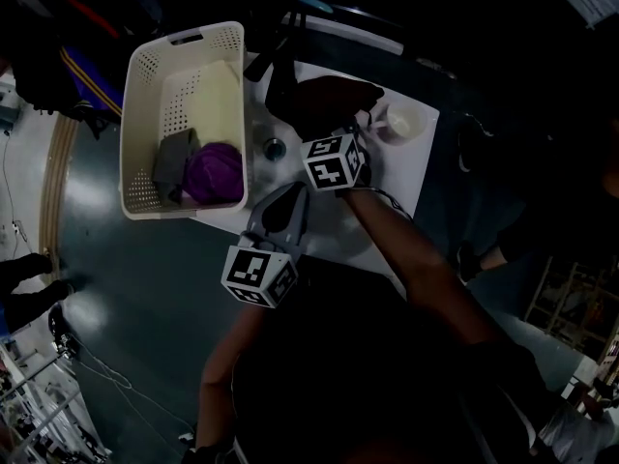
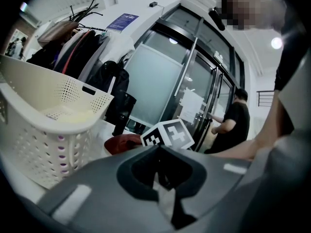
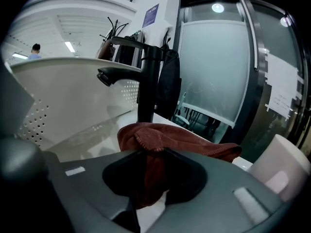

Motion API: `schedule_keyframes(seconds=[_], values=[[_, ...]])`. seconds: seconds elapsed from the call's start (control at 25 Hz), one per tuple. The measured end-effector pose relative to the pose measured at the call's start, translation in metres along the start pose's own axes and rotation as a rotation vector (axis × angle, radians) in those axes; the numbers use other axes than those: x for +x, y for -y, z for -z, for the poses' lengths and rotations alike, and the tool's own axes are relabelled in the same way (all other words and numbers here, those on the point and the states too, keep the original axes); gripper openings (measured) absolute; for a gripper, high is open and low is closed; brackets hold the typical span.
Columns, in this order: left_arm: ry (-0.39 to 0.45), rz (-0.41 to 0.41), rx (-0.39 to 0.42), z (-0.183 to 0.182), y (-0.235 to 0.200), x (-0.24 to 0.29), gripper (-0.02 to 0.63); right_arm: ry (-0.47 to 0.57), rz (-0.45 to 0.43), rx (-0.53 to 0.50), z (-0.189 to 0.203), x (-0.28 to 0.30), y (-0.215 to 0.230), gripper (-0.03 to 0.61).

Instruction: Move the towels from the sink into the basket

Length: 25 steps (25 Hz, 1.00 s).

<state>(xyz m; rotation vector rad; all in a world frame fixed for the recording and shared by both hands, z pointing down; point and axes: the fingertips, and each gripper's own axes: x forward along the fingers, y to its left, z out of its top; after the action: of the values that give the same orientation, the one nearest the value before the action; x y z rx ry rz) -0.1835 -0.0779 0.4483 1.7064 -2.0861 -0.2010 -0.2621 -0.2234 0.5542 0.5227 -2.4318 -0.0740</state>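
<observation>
A dark red-brown towel (image 1: 329,97) lies bunched on the white sink top (image 1: 319,230) by the black faucet (image 1: 280,80). My right gripper (image 1: 336,131) reaches into it. In the right gripper view the jaws are shut on a fold of this towel (image 3: 165,142), which hangs between them (image 3: 146,181). The cream basket (image 1: 135,124) stands to the left and holds a yellow towel (image 1: 218,95), a grey towel (image 1: 174,158) and a purple towel (image 1: 215,174). My left gripper (image 1: 290,199) hovers just right of the basket, shut and with nothing in it (image 2: 163,191).
A drain (image 1: 275,147) sits in the basin between the basket and the right gripper. A white cup (image 1: 401,122) stands at the sink's far right. Glass doors and a coat rack (image 2: 73,38) are behind. A person (image 2: 233,125) stands by the doors.
</observation>
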Motion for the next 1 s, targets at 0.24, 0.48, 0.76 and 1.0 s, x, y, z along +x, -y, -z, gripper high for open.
schedule_keyframes(seconds=[0.24, 0.48, 0.76, 1.0], values=[[0.006, 0.002, 0.015, -0.002, 0.002, -0.003, 0.009, 0.026, -0.083, 0.066, -0.002, -0.01, -0.008, 0.087], [0.012, 0.012, 0.028, -0.007, 0.01, -0.009, 0.009, 0.058, -0.137, 0.115, -0.014, -0.035, -0.013, 0.084], [0.025, 0.027, 0.055, -0.011, 0.02, -0.017, 0.008, 0.073, -0.155, 0.143, -0.016, -0.056, -0.01, 0.083], [0.046, 0.036, 0.08, -0.021, 0.024, -0.023, 0.009, 0.107, -0.157, 0.158, -0.024, -0.075, -0.006, 0.083]])
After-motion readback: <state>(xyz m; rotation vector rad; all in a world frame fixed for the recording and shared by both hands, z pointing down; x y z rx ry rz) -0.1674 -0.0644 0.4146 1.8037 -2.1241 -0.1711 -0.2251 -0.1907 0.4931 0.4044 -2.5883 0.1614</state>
